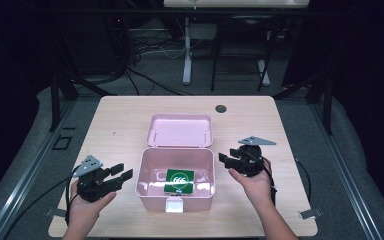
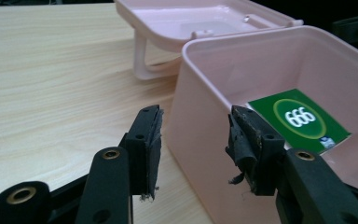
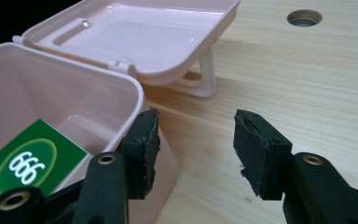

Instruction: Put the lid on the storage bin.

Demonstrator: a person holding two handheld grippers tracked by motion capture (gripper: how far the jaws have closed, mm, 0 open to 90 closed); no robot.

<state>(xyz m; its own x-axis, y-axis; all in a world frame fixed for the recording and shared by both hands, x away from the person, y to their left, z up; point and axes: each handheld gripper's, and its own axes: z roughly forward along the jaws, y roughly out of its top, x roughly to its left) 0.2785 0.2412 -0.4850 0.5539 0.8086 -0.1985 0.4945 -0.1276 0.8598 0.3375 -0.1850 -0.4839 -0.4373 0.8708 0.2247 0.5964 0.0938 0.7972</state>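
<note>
A pink plastic box (image 1: 142, 172) stands open on the wooden table, its lid (image 1: 180, 131) flipped back behind it. Flat on its bottom lies a green packet (image 1: 180, 180) with "666" printed in a circle. My left gripper (image 1: 121, 171) hovers just left of the box, open, with nothing held. In the left gripper view, my left gripper (image 2: 193, 149) looks at the box's near corner (image 2: 205, 116) and the packet (image 2: 303, 116). My right gripper (image 1: 226, 156) hangs just right of the box, also open and empty. In the right gripper view, my right gripper (image 3: 196, 149) stands beside the box rim (image 3: 137, 93).
A round cable hole (image 1: 221, 108) sits in the table top behind the lid, also seen as a cable hole (image 3: 304, 17) in the right gripper view. A white latch (image 1: 174, 205) hangs on the box's front. Bare wood (image 1: 115, 130) spreads to both sides.
</note>
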